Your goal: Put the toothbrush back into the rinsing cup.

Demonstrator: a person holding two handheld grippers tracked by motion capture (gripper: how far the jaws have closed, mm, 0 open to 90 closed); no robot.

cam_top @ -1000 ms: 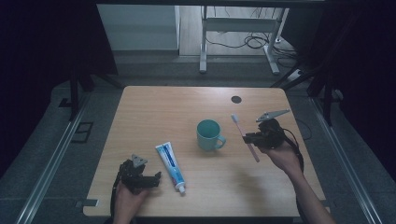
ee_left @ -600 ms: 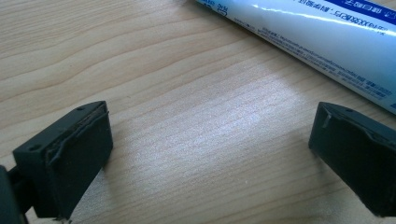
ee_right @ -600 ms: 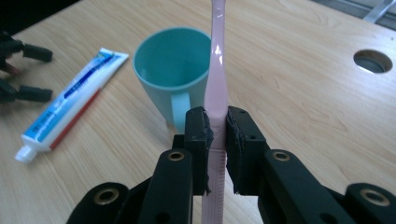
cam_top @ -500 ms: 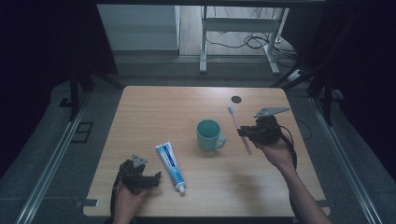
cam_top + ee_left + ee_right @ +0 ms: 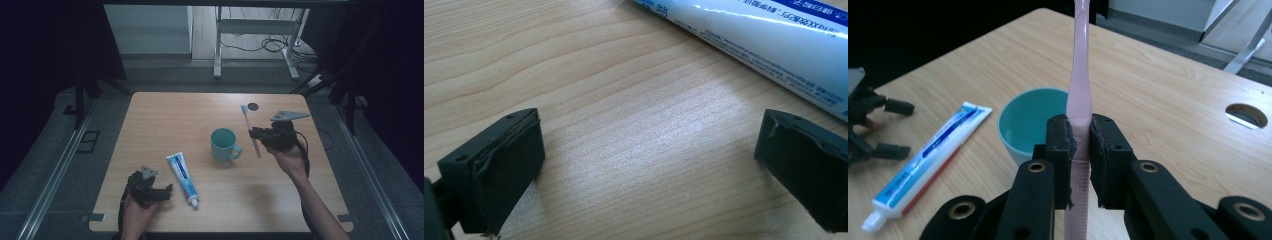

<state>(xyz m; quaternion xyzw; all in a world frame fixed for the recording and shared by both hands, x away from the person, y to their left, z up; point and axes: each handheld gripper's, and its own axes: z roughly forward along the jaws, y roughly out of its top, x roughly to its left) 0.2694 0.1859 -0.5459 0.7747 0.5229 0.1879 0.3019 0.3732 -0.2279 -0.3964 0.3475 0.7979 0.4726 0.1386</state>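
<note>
Pink toothbrush [image 5: 1079, 85], clamped upright between right gripper [image 5: 1079, 145] jaws at frame centre, before teal mug [image 5: 1030, 122]; left gripper [image 5: 649, 165] jaws wide, empty.

I see the pink toothbrush [image 5: 251, 133] raised off the table, bristle end away from me, right beside the teal mug [image 5: 223, 144].

Left gripper [image 5: 167, 192] rests low in its hand [image 5: 135, 210], jaws wide apart. Right gripper [image 5: 255, 134] is raised, forearm outstretched, its 2 jaws clamped tight.
</note>
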